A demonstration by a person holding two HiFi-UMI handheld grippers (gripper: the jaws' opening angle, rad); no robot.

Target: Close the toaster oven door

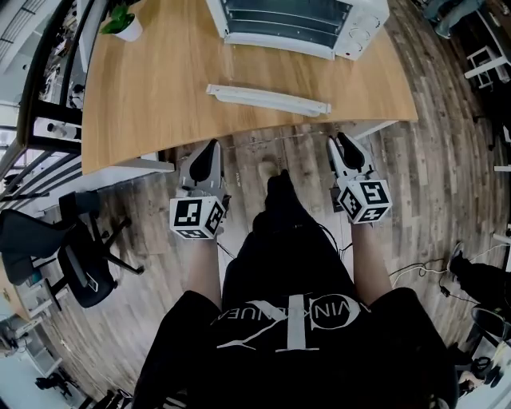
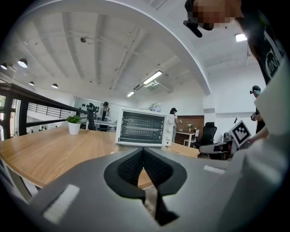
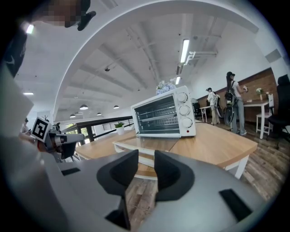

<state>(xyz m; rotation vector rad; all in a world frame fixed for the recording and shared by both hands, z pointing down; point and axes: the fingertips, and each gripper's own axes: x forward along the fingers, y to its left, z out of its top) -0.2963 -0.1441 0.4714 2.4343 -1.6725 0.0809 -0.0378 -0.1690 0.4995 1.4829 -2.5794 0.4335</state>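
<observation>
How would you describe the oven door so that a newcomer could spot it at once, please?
On the wooden table stands a white oven. Its door hangs open, folded down flat in front of it. Unlike the potted plant at the far left corner, it is a glass panel edged by a long white handle toward the person.

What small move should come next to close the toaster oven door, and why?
Probably bring the right gripper forward and under the door handle. The toaster oven door lies open, flat above the table, and this gripper hangs empty, jaws apart, short of the table edge.
</observation>
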